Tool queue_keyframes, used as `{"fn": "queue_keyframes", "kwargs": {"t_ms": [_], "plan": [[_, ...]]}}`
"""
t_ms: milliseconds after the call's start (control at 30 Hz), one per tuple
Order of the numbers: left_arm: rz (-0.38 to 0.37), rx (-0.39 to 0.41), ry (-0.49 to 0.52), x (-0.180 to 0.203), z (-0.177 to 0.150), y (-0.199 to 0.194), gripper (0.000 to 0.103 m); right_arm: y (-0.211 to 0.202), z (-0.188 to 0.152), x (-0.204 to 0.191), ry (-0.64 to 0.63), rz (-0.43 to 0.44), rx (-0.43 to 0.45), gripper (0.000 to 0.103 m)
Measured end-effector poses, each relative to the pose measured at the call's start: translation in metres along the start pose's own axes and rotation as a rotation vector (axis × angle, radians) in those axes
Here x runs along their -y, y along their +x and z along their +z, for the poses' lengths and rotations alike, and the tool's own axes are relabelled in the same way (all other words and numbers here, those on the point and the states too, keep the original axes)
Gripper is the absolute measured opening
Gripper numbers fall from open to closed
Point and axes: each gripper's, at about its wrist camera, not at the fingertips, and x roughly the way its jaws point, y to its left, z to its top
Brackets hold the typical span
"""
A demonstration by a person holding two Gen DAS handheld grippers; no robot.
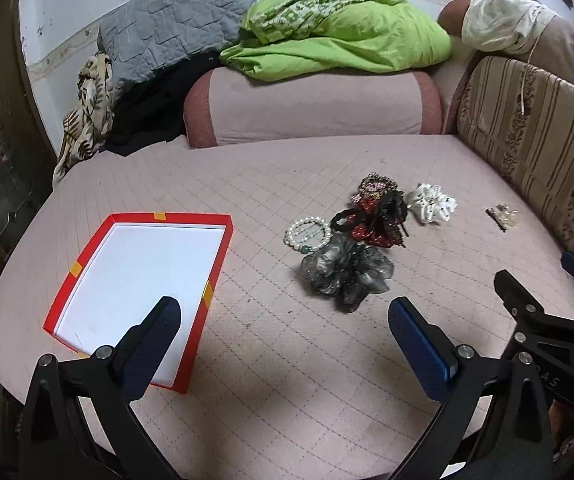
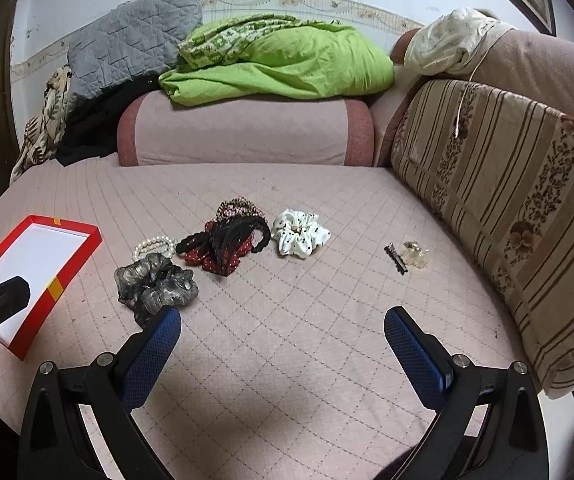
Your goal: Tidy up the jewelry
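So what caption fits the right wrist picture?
Open right tool hovers over scrunchies, pearl bracelet and empty red box.

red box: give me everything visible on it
The red box is a shallow open tray, seemingly cardboard, with low red walls and a plain white floor. Yellow tape patches mark several of its edges. It lies flat on the pink quilted sofa seat, left of the pile of hair accessories and apart from it. Nothing lies inside. The left gripper, open, hovers over its near right corner without visibly touching it.

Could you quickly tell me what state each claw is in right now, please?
Left claw: open, holding nothing.
Right claw: open, holding nothing.
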Motion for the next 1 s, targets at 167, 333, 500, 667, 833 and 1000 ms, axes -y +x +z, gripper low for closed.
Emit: {"fn": "queue_keyframes", "kwargs": {"t_ms": [167,333,500,667,833,1000], "plan": [[-0.011,0.006,0.003,0.001,-0.003,-0.01,0.103,-0.01,0.002,0.001,0.001,-0.009,0.019,0.103],[-0.027,0.008,0.0,0.002,-0.005,-0.016,0.103,-0.016,0.004,0.002,0.006,-0.018,0.029,0.103],[-0.053,0.007,-0.002,0.003,-0.007,-0.022,0.103,-0.022,0.004,0.004,0.013,-0.027,0.042,0.103],[-0.077,0.0,0.0,0.005,-0.01,-0.024,0.103,-0.027,0.005,0.005,0.02,-0.033,0.054,0.103],[-0.083,0.001,0.004,0.007,-0.012,-0.025,0.103,-0.028,0.004,0.007,0.028,-0.033,0.053,0.103],[-0.083,-0.004,0.003,0.006,-0.012,-0.024,0.1,-0.023,0.003,0.01,0.037,-0.031,0.042,0.103]]}}
